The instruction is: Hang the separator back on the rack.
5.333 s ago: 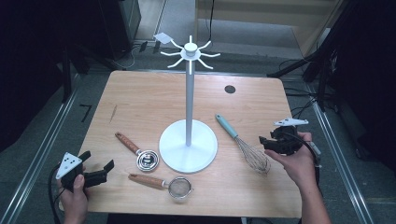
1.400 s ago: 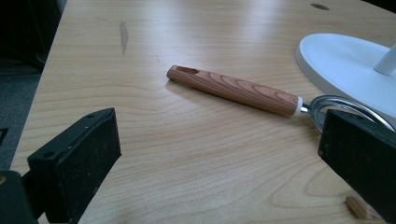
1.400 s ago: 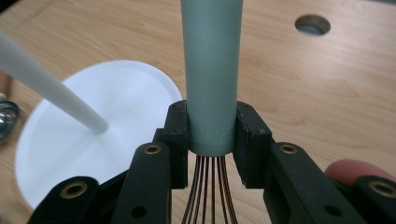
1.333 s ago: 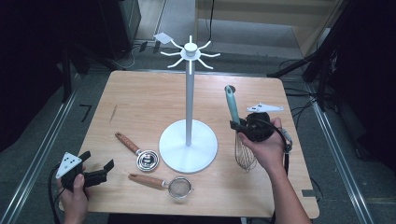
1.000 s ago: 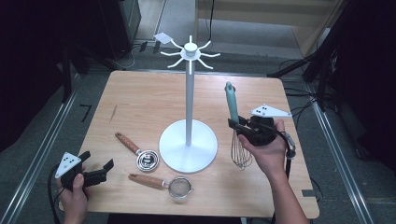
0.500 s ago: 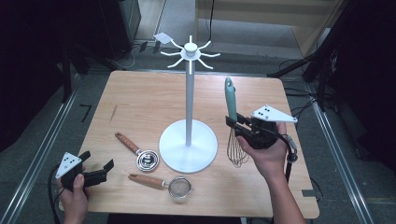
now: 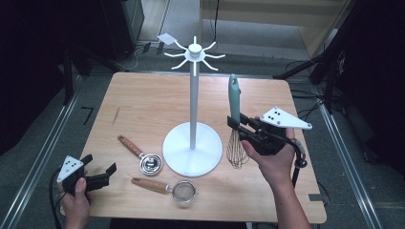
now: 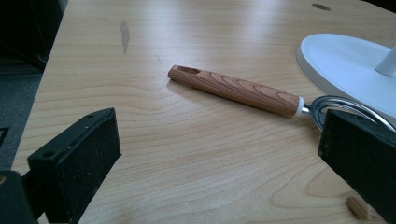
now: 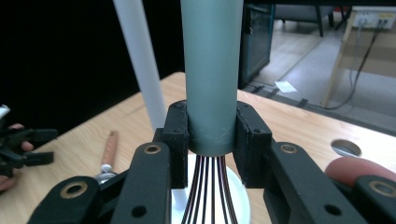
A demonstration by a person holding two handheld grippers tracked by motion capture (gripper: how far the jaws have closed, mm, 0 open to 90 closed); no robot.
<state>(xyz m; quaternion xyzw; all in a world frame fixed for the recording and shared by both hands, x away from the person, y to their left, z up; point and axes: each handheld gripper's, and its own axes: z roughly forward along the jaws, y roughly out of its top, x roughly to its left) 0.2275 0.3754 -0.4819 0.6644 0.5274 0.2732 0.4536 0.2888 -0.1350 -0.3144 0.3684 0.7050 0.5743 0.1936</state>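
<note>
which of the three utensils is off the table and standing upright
The teal-handled whisk, clamped in the right gripper, handle up. The two wooden-handled ones lie flat on the table.

Bright tabletop; dark surroundings; near parts blurred

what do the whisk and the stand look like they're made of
Whisk: the handle looks like matte grey-green plastic or silicone, smooth with faint scuffs; the wires look like thin, dark, shiny metal. Stand: plain white pole and base with a soft sheen, likely painted metal or plastic.
</note>
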